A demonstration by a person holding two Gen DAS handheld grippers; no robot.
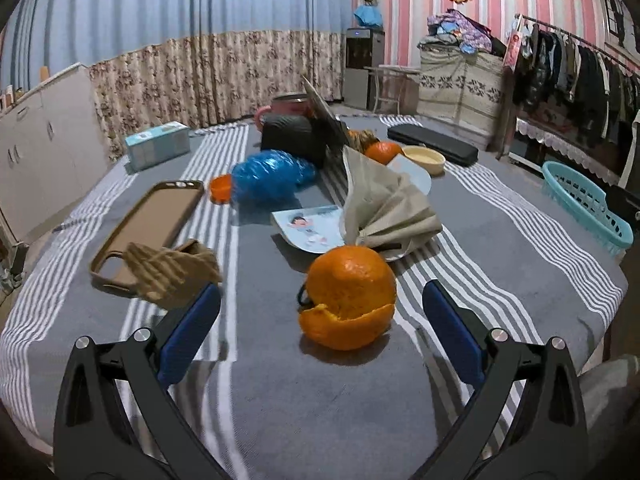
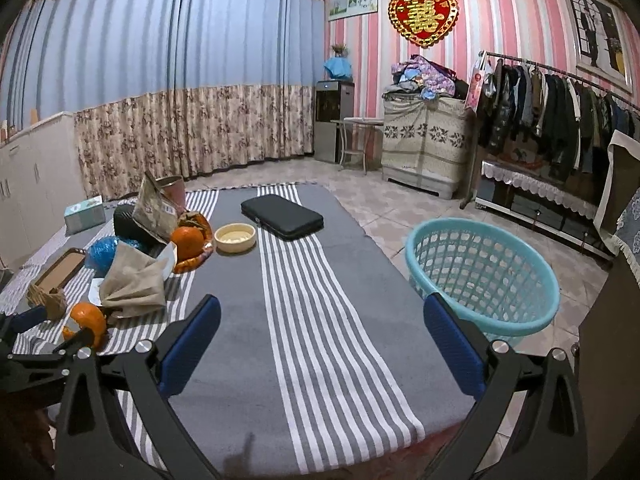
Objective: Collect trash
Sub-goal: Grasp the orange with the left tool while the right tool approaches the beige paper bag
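A hollow orange peel [image 1: 348, 296] sits on the striped tablecloth [image 1: 300, 400], just beyond and between the tips of my open left gripper [image 1: 322, 292], untouched by its blue pads. A crumpled brown paper wad [image 1: 172, 276] lies by the left fingertip. Further back are a folded beige paper [image 1: 384, 208], a blue plastic bag [image 1: 272, 174] and a small orange peel piece [image 1: 221, 189]. My right gripper [image 2: 323, 303] hangs open and holds nothing over bare cloth. The teal basket [image 2: 480, 272] stands just off the table's right edge. The right wrist view also shows the peel [image 2: 86, 318] and the left gripper [image 2: 56, 330].
A brown phone case [image 1: 148, 228], a picture card [image 1: 312, 228], a tissue box [image 1: 158, 146], a pink mug [image 1: 288, 106], a black pouch [image 1: 292, 136], a whole orange [image 2: 187, 242], a cream bowl [image 2: 235, 237] and a black case [image 2: 282, 216] share the table. A clothes rack [image 2: 560, 100] lines the right wall.
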